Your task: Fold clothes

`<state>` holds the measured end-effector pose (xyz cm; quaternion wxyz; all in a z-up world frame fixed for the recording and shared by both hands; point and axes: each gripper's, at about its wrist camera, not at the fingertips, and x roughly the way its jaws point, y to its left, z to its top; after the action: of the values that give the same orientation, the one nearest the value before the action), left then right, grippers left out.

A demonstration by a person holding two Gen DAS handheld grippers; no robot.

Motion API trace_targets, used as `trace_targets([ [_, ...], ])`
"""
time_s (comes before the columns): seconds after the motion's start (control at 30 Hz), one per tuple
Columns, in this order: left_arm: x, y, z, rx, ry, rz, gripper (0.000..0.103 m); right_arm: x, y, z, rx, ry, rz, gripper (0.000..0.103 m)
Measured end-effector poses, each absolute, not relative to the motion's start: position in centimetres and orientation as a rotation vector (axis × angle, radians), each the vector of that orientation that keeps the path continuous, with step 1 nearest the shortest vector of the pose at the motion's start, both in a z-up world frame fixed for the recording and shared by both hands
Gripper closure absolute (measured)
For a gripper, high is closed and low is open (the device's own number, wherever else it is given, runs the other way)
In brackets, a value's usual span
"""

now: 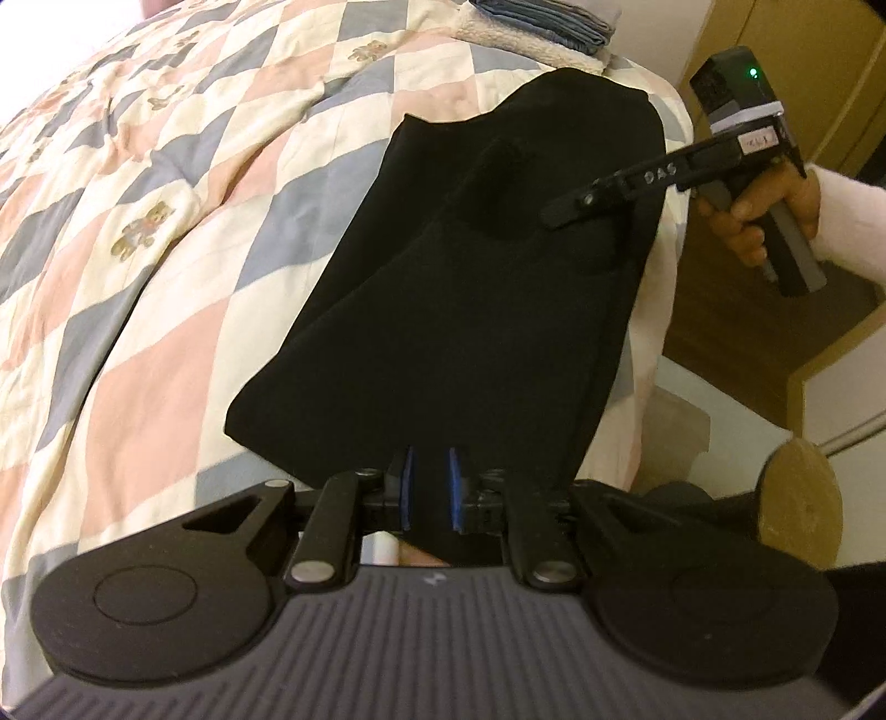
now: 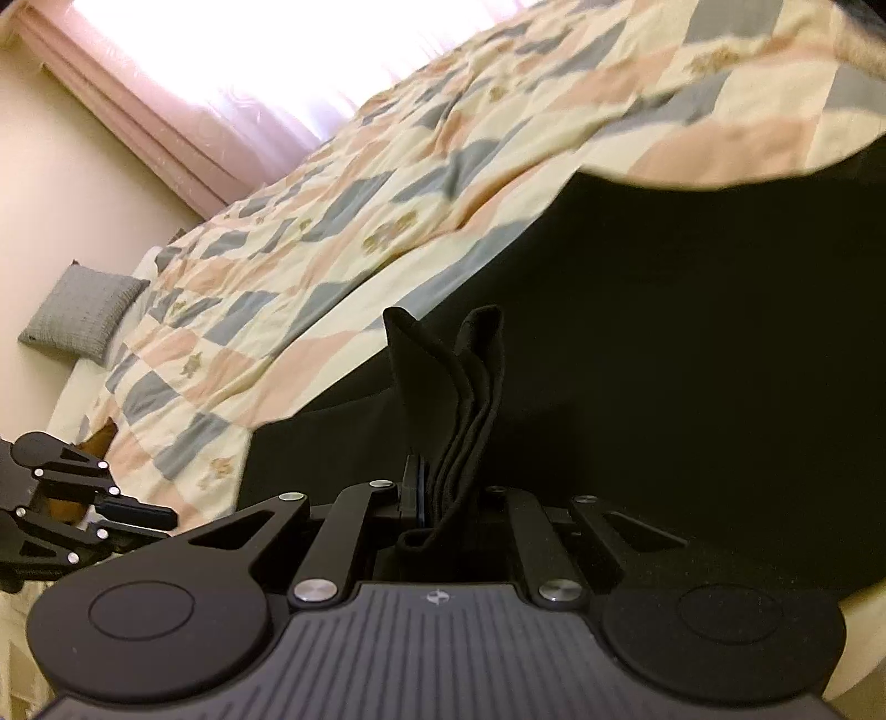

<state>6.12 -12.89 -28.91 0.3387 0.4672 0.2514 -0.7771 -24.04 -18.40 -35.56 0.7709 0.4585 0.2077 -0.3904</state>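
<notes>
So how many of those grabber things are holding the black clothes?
2. The left hand-held gripper pinches the near edge of the black garment. The right hand-held gripper clamps a bunched fold at its far side, by the quilt's edge.

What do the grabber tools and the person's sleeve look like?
Both tools are black, with round side discs, silver rivets, a ribbed grey body and blue pads. The right tool has white letters, a grey handle and a green light. The sleeve is white.

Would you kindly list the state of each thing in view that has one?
Black garment: partly folded, lying on the quilt, gripped at two edges.
Left gripper: shut on the garment's near edge.
Right gripper: shut on bunched layers.
Quilt: spread, rumpled.
Blue clothes: folded, stacked.
</notes>
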Motion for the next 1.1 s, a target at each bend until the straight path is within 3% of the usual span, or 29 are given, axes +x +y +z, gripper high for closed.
trace_targets([
  [0.43,-3.4,-18.8,-31.1,1.260,0.619,-2.080,0.091,-38.3,-24.0,-35.6,0.985,0.430,-0.892,0.095],
  [1.1,-7.6,-22.0,-33.9,1.386,0.576,-2.072,0.091,-43.8,-26.9,-36.1,0.972,0.468,-0.937,0.095],
])
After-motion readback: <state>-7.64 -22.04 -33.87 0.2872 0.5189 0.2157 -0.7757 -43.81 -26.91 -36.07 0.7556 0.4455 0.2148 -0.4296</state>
